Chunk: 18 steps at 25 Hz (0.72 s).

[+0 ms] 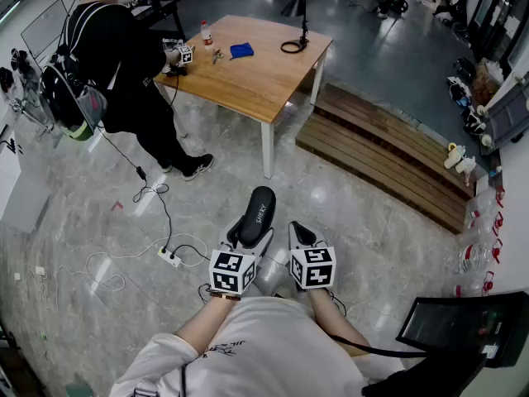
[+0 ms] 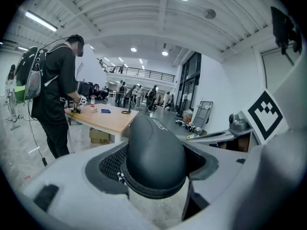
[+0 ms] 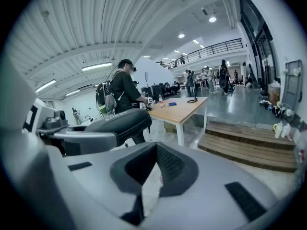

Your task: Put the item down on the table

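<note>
A black oblong case (image 1: 254, 213) with pale lettering is clamped in my left gripper (image 1: 248, 236), low over the marble floor in front of me. In the left gripper view the case (image 2: 156, 152) fills the mesh pads and points toward the wooden table (image 2: 112, 119). My right gripper (image 1: 299, 236) is beside it on the right, jaws together with nothing between them (image 3: 148, 176). From the right gripper view the case (image 3: 120, 123) juts out of the left gripper's jaw at the left. The table (image 1: 248, 73) stands several steps ahead.
A person in black with a backpack (image 1: 124, 64) works at the table's left edge. On the table are a bottle (image 1: 206, 33), a blue item (image 1: 241, 50) and a black cable coil (image 1: 292, 46). A low wooden platform (image 1: 388, 160) lies right of the table; a power strip and cords (image 1: 169, 257) trail on the floor.
</note>
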Motion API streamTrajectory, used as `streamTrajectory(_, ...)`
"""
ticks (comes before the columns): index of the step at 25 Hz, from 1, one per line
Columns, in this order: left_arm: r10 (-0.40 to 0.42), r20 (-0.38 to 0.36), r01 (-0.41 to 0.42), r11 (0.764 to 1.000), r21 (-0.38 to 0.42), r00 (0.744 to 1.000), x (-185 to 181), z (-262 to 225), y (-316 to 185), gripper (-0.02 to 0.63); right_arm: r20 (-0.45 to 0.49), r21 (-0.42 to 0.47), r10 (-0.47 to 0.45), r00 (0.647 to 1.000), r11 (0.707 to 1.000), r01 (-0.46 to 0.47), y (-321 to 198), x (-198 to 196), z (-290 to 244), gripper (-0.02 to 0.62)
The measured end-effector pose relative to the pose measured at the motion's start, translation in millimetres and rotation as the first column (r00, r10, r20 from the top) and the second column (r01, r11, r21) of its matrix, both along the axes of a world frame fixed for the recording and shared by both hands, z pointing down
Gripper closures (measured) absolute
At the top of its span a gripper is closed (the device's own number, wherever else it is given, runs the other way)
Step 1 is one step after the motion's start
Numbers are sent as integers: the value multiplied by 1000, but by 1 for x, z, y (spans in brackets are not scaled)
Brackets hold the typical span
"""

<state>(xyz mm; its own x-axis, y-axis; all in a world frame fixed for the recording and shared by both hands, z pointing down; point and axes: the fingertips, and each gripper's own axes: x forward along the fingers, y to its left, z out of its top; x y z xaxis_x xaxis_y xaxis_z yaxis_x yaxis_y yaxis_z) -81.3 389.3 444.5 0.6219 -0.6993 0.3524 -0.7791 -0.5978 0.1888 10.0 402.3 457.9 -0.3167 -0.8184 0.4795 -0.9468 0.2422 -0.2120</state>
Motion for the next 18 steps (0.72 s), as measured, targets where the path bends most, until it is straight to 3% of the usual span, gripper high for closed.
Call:
streamTrajectory(9,16,-2,-16,1000,-16,1000,28,15,-50,268,10,-13,7,1000,1000,-7,-46,23,14,591)
streamTrajectory(18,52,-6,-52,999,4,999,43,29,-224,268,7,-6,42,999,999,-42,-209,38,30,591)
